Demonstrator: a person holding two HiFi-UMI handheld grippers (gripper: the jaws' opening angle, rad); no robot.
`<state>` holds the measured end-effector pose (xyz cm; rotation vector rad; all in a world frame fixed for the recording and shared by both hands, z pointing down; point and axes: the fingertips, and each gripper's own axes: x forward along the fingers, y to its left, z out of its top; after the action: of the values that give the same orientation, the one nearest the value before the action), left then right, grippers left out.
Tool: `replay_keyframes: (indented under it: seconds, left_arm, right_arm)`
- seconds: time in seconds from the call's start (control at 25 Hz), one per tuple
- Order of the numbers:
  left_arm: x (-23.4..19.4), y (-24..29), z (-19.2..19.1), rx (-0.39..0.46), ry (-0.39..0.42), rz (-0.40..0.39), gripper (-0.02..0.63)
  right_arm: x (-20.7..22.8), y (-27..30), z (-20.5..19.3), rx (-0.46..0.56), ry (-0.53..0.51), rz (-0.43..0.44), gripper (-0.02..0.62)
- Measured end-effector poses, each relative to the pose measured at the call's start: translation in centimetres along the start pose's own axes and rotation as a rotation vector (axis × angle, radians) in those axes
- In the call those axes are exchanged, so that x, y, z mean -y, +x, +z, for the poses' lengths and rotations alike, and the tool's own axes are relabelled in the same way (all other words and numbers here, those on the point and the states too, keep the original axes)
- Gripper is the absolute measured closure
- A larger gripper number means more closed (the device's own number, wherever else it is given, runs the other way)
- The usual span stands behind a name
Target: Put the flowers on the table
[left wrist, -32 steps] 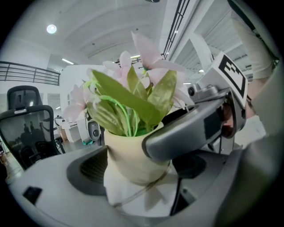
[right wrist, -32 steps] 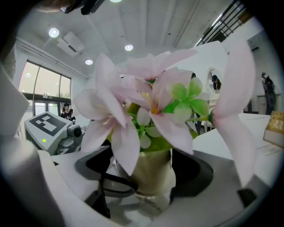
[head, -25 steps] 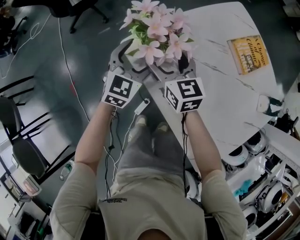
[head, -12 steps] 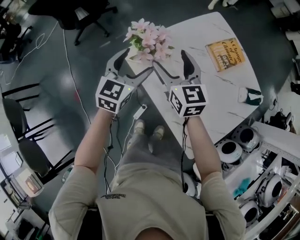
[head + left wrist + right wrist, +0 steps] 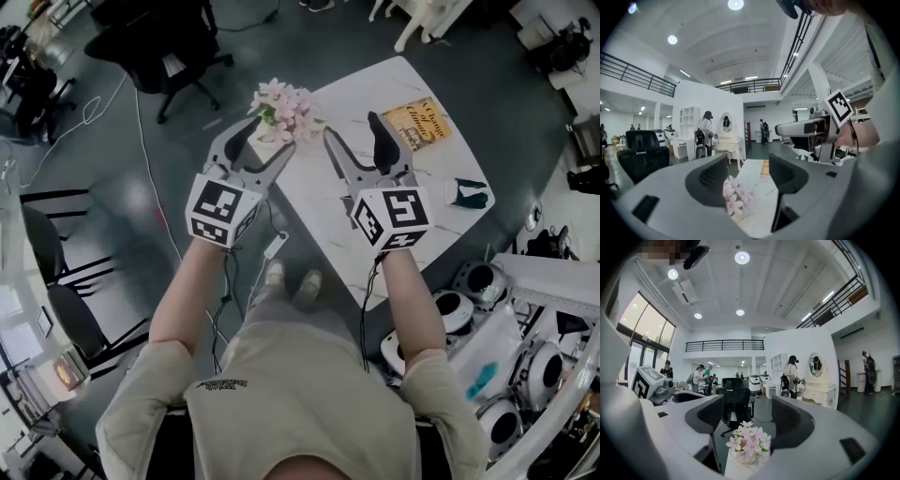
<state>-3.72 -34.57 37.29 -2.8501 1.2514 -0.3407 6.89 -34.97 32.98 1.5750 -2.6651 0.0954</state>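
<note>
No text is reading clearly for you here. The yellow book (image 5: 415, 123) lying on the counter (image 5: 441, 220) is showing cover script too small to read; likewise your shirt print (image 5: 223, 382).

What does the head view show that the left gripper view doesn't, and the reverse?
Head view only: a small dark green object on the table, and the person's shoes. Left gripper view only: ceiling lights and a person beside a white vanity. Both: the pink flowers standing at a corner of that white table, with the yellow book lying farther along it.
</note>
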Motion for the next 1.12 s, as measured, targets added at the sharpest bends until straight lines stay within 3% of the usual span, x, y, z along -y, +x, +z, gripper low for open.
replay_keyframes:
  seconds: [0.2, 0.36, 0.68, 0.92, 1.12]
  left_arm:
    - [3.1, -2.5, 6.2, 0.079, -0.013, -0.095, 0.398]
    - [5.3, -4.8, 10.1, 0.121, 0.023, -0.119, 0.438]
    - [9.2, -10.3, 14.4, 0.236, 0.043, -0.089, 0.527]
    - [12.6, -12.1, 13.9, 0.24, 0.0, -0.117, 0.565]
    - [13.7, -12.2, 11.9, 0.221, -0.043, -0.078, 0.584]
  right_arm:
    - [-1.7, -4.0, 6.3, 0.068, -0.027, 0.024, 0.288]
    - [-4.0, -7.2, 10.2, 0.114, -0.086, 0.06, 0.318]
    - [-7.4, -13.1, 12.0, 0.156, -0.102, 0.101, 0.448]
    - [-9.2, -15.5, 11.4, 0.155, -0.035, 0.157, 0.524]
    - [-9.6, -16.7, 10.9, 0.161, 0.01, 0.174, 0.572]
